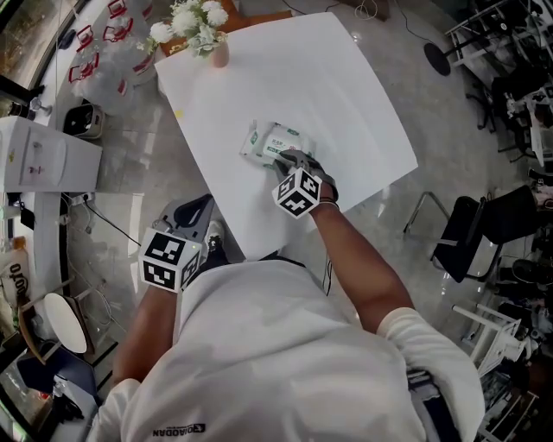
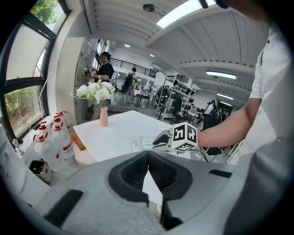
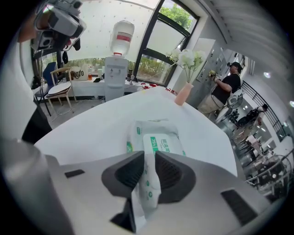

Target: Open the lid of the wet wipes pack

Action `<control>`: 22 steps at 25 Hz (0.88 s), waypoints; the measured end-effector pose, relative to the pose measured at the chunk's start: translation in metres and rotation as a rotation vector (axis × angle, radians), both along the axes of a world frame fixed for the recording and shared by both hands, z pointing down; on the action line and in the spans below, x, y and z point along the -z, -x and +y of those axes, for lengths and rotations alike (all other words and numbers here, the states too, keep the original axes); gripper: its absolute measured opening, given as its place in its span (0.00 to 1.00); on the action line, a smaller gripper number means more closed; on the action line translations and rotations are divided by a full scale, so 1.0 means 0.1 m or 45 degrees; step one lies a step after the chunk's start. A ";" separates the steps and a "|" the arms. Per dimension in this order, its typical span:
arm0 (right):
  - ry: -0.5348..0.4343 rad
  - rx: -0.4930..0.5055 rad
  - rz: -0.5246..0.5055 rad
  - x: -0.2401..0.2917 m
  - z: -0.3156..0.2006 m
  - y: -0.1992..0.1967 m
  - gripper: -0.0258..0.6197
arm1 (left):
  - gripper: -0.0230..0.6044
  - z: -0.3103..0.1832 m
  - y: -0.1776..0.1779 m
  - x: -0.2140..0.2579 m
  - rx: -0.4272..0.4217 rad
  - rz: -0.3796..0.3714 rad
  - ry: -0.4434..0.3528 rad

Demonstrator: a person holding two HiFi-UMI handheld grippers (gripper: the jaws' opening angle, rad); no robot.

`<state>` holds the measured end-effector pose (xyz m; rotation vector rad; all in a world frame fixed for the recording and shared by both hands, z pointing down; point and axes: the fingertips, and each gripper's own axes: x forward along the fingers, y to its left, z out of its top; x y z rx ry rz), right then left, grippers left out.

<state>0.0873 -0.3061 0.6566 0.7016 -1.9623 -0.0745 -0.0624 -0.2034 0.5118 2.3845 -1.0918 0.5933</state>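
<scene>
The wet wipes pack [image 1: 270, 141] lies on the white table [image 1: 259, 78], white with green print. In the right gripper view its label lid [image 3: 161, 143] lies flat on top of the wet wipes pack [image 3: 154, 135]. My right gripper [image 1: 286, 159] is at the pack's near end, jaws shut on the soft wrapper edge [image 3: 148, 183]. My left gripper [image 1: 197, 210] hangs off the table's near-left edge, low beside my body, jaws shut and empty. From the left gripper [image 2: 148, 158] view, the pack [image 2: 141, 143] and the right gripper's marker cube [image 2: 184, 137] show across the table.
A pink vase [image 1: 220, 53] with white flowers [image 1: 197, 19] stands at the table's far-left corner. Water bottles [image 1: 111, 39] and a water dispenser [image 1: 39, 160] stand on the floor at left. Black chairs [image 1: 484, 231] are at right.
</scene>
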 end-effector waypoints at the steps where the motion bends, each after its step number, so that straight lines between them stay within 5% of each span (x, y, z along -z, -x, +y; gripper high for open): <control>1: -0.002 0.002 0.005 -0.01 -0.01 0.01 0.17 | 0.05 0.00 0.00 0.00 -0.003 -0.001 0.002; 14: -0.038 0.079 0.094 -0.01 -0.04 0.01 0.16 | 0.05 0.01 -0.08 0.00 -0.039 -0.002 0.006; 22: 0.074 -0.074 -0.072 0.11 -0.04 -0.01 0.09 | 0.05 0.02 -0.09 -0.03 -0.042 0.019 0.024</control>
